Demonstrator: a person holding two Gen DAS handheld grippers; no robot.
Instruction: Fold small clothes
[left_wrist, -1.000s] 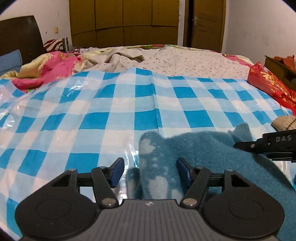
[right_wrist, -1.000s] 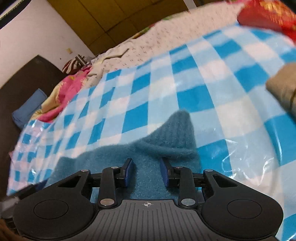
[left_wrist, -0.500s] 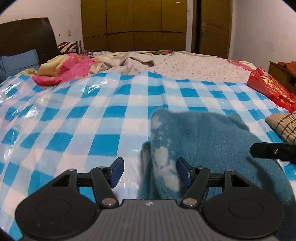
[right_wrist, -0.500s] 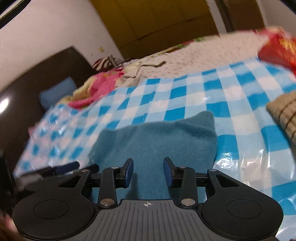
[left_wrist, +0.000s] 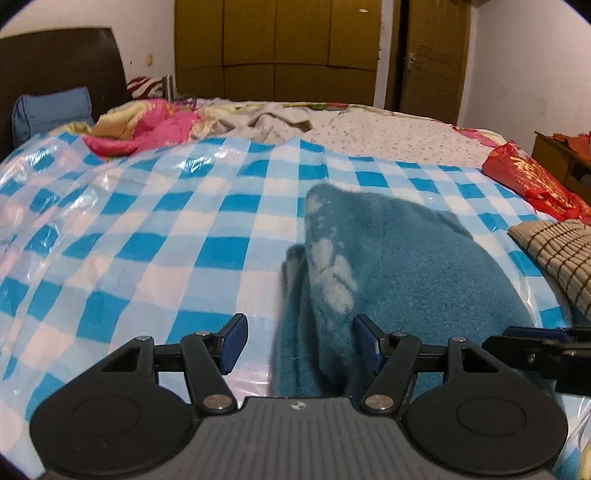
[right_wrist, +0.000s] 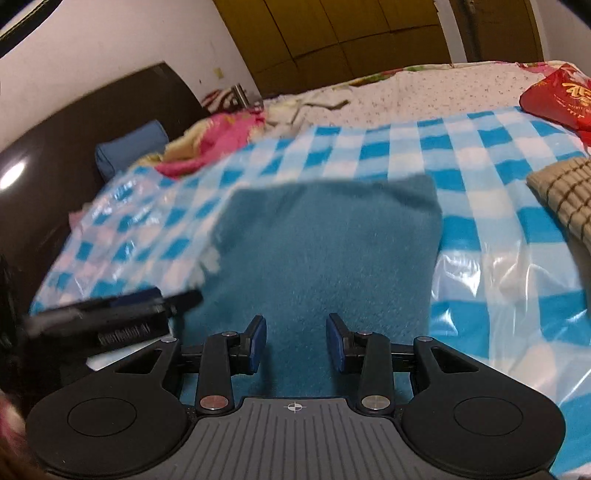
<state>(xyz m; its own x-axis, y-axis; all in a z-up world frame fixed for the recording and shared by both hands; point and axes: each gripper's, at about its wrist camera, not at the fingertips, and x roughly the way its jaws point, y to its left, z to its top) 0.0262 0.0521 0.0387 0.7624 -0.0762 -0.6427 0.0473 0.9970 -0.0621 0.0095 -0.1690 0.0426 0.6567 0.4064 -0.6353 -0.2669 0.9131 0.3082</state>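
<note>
A teal fleece garment (left_wrist: 406, 266) is lying folded on a blue-and-white checked plastic sheet (left_wrist: 155, 236) that is covering the near part of a bed, and both grippers are hanging over its near edge. The left gripper (left_wrist: 299, 341) is standing with its blue pads well apart; the garment's left edge, showing pale patches and a bunched fold, is running up between them, close by the right pad but gripped by neither, so this gripper is holding nothing. The right gripper (right_wrist: 295, 341) is standing partly open, its pads apart above the flat teal surface and pinching no cloth; the lower part of that view is a little blurred, so whether the tips are brushing the fleece cannot be told for sure. Each gripper is showing in the other's view: the right one is poking in at the right edge of the left wrist camera, and the left one is appearing as a dark blur at the left of the right wrist camera. A beige cloth with dark stripes (left_wrist: 554, 254) is lying on the sheet to the right of the garment, apart from it, and a red bag (left_wrist: 532, 181) is sitting beyond that. Further back, a pink quilt (left_wrist: 147, 129) and a blue pillow (left_wrist: 51, 114) are resting by the dark headboard (left_wrist: 62, 62).
</note>
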